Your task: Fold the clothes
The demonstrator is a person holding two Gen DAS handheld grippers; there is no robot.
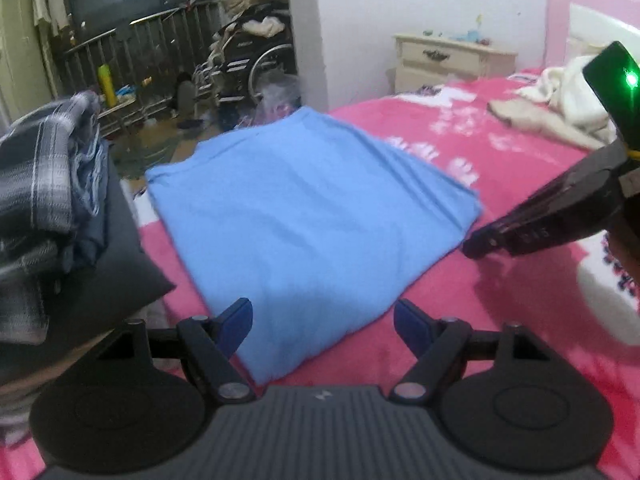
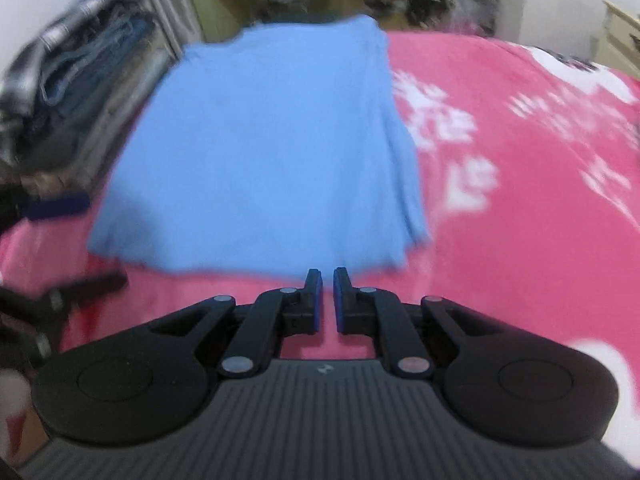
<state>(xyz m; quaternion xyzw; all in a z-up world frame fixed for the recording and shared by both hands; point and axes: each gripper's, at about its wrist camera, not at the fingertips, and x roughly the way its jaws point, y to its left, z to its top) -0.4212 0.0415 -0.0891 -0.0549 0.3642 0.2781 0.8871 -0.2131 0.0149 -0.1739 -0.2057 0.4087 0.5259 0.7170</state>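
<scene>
Blue shirt (image 1: 312, 208), already folded into a flat rectangle, lies on the pink bed (image 1: 500, 280) as I hold both tools just short of its near edge. My left tool (image 1: 323, 320) is spread wide and holds nothing; my right tool (image 2: 327, 300) is clenched on nothing, beside the shirt's right edge. Folding looks done: next I judge it needs lifting onto the stack of clothes (image 1: 48, 184) at far left.
</scene>
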